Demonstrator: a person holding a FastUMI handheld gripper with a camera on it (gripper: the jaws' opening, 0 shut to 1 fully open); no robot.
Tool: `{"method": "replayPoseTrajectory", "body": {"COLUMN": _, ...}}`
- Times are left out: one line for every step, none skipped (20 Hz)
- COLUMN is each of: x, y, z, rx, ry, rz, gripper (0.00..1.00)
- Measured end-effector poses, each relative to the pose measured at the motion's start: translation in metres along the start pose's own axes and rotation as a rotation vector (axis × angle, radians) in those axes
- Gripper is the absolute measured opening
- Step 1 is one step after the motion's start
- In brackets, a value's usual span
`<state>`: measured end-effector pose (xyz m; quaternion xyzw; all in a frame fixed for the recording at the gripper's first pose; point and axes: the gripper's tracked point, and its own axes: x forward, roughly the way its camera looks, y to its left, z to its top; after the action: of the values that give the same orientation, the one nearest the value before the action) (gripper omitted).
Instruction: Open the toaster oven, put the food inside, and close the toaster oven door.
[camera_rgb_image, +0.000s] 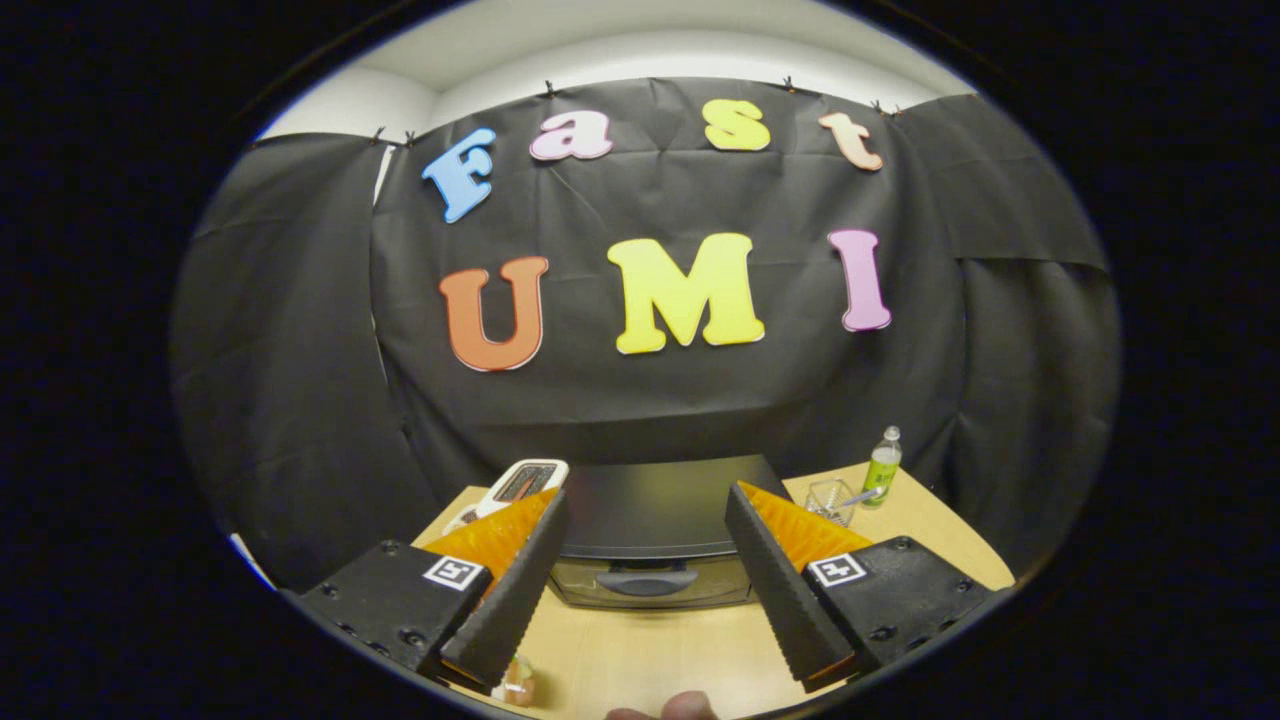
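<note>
**Operator:** Straight ahead of the claw (648, 590), between its two spread fingers, the toaster oven (655, 535) is sitting on the counter (650, 655) with its door shut. I'm looking down on its dark top, and the door handle (650, 580) is showing just under the front edge.

**Spotter:** Which way is the handle running?

**Operator:** It's lying crosswise, side to side, square to the line I'm pointing along. It's sitting beyond the fingertips and lower than them, roughly centred in the gap. So I'm judging the coming move to be forward and down, with no sideways shift.

**Spotter:** Is the claw carrying anything?

**Operator:** No, it's released, the fingers standing wide apart with nothing between them and touching nothing.

**Spotter:** And the food?

**Operator:** Something small and pale (518, 682) is peeking out on the counter by the left finger, close to me. It may be the food, but I can't tell for sure.

**Spotter:** What else is around the oven?

**Operator:** A white device (520, 485) is lying beside its left rear corner. Off to the right, a clear glass (830, 498) and a green-labelled bottle (882, 468) are standing well apart from the handle.
</note>
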<state>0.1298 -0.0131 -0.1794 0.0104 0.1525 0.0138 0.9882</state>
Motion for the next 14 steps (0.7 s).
{"method": "replayPoseTrajectory", "body": {"x": 0.011, "y": -0.002, "z": -0.010, "rx": -0.004, "ry": 0.017, "rz": 0.003, "gripper": 1.00}}
{"method": "replayPoseTrajectory", "body": {"x": 0.022, "y": -0.001, "z": -0.021, "rx": -0.003, "ry": 0.029, "rz": 0.008, "gripper": 1.00}}
{"method": "replayPoseTrajectory", "body": {"x": 0.033, "y": -0.002, "z": -0.030, "rx": 0.003, "ry": 0.044, "rz": 0.012, "gripper": 1.00}}
{"method": "replayPoseTrajectory", "body": {"x": 0.045, "y": -0.002, "z": -0.042, "rx": 0.006, "ry": 0.064, "rz": 0.015, "gripper": 1.00}}
{"method": "replayPoseTrajectory", "body": {"x": 0.055, "y": -0.002, "z": -0.052, "rx": 0.008, "ry": 0.083, "rz": 0.019, "gripper": 1.00}}
{"method": "replayPoseTrajectory", "body": {"x": 0.066, "y": -0.004, "z": -0.063, "rx": 0.009, "ry": 0.100, "rz": 0.016, "gripper": 1.00}}
{"method": "replayPoseTrajectory", "body": {"x": 0.076, "y": -0.007, "z": -0.071, "rx": 0.009, "ry": 0.115, "rz": 0.010, "gripper": 1.00}}
{"method": "replayPoseTrajectory", "body": {"x": 0.087, "y": -0.009, "z": -0.081, "rx": 0.005, "ry": 0.130, "rz": 0.002, "gripper": 1.00}}
{"method": "replayPoseTrajectory", "body": {"x": 0.096, "y": -0.011, "z": -0.090, "rx": -0.001, "ry": 0.144, "rz": -0.004, "gripper": 1.00}}
{"method": "replayPoseTrajectory", "body": {"x": 0.103, "y": -0.012, "z": -0.101, "rx": -0.010, "ry": 0.165, "rz": -0.007, "gripper": 1.00}}
{"method": "replayPoseTrajectory", "body": {"x": 0.111, "y": -0.012, "z": -0.110, "rx": -0.008, "ry": 0.181, "rz": -0.001, "gripper": 1.00}}
{"method": "replayPoseTrajectory", "body": {"x": 0.117, "y": -0.011, "z": -0.119, "rx": -0.008, "ry": 0.198, "rz": 0.003, "gripper": 1.00}}
{"method": "replayPoseTrajectory", "body": {"x": 0.123, "y": -0.013, "z": -0.125, "rx": -0.010, "ry": 0.206, "rz": -0.001, "gripper": 1.00}}
{"method": "replayPoseTrajectory", "body": {"x": 0.128, "y": -0.015, "z": -0.133, "rx": -0.017, "ry": 0.222, "rz": -0.009, "gripper": 1.00}}
